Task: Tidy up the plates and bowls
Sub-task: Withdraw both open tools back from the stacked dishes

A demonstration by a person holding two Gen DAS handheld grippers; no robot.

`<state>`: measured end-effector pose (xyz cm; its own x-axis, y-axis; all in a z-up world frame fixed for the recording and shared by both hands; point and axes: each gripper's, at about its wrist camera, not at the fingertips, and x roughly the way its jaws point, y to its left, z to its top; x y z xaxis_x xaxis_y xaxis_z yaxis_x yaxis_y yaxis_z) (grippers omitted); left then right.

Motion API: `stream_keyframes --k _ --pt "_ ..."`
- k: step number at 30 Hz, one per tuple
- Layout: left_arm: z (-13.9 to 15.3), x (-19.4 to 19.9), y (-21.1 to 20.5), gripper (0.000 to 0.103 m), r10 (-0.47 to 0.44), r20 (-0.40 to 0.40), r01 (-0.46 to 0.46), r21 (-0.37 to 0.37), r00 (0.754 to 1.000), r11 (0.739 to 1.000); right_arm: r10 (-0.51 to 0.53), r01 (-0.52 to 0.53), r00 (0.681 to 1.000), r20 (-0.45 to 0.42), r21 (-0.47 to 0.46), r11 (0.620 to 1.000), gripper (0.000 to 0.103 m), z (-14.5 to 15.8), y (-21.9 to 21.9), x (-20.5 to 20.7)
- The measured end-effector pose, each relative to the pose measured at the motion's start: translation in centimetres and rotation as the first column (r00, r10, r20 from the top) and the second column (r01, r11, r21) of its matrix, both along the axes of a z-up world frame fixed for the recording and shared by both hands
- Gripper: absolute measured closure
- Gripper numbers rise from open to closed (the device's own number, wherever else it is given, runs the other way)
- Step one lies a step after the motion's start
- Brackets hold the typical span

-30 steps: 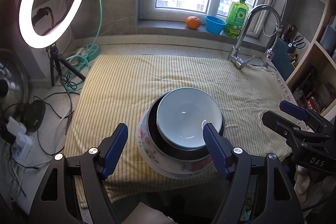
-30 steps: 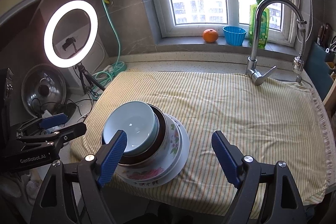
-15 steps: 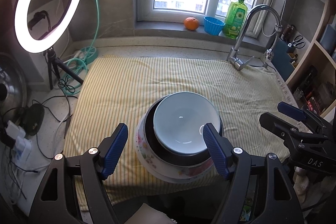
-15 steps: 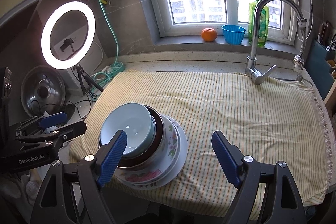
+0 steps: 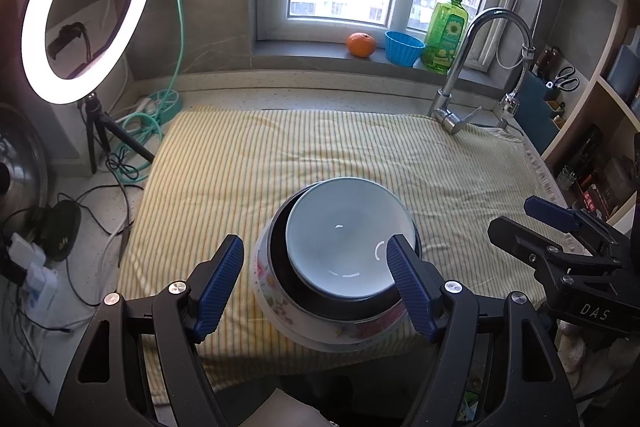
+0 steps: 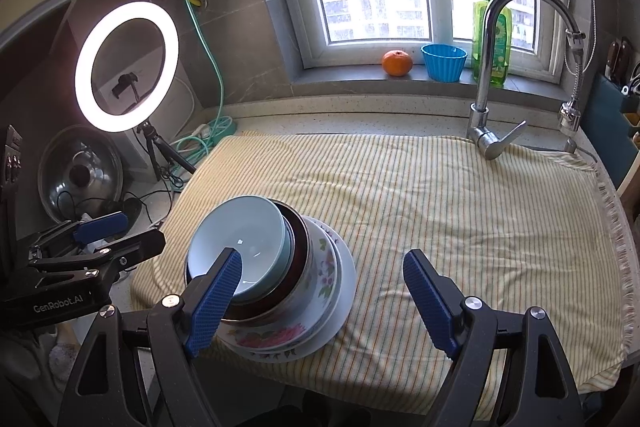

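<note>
Slightly nearer the stack than a second ago in both views; stack itself unmoved on the striped cloth (image 6: 460,219) over the desk, both tools spread just as wide as before.

Left tool (image 5: 316,287): held low at the near edge of the desk, pointing forward toward the window, jaws wide and empty. Pale blue bowl (image 5: 348,237) just ahead, between the blue pads, overlapped by the right pad (image 5: 410,291) in the left view, contact not clear. Nested under it a dark bowl (image 5: 280,255), then a floral bowl (image 5: 264,283). "DAS" readable on the black body of the other tool at far right.

Right tool (image 6: 322,303): also low and level, jaws wide, gripping nothing. Same stack ahead and to the left, behind the left pad (image 6: 216,299); here a floral plate (image 6: 324,267) and a white plate (image 6: 348,279) visible beneath the bowls. "GenRobot.AI" printed on the left tool's body at far left. Green soap bottle (image 6: 494,39) on the sill, label unreadable.
</note>
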<state>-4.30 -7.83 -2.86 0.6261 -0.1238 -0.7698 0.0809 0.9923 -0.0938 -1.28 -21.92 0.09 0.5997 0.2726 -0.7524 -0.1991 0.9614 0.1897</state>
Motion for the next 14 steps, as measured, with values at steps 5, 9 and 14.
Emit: stream_keyframes --k 5,9,14 --pt "-0.06 0.06 -0.02 0.029 0.002 -0.001 -0.002 0.003 1.0 1.0 -0.001 0.001 1.0 -0.005 0.002 1.0 0.023 -0.12 -0.07 0.0" --pt "0.01 0.05 0.11 0.029 0.007 0.009 -0.007 0.008 1.0 1.0 0.001 0.0 1.0 -0.009 0.004 1.0 0.023 -0.18 0.01 0.14" --pt "-0.06 0.2 0.32 0.029 0.011 0.008 -0.012 0.007 1.0 1.0 0.002 -0.002 1.0 -0.013 0.004 1.0 0.023 -0.27 0.1 0.33"
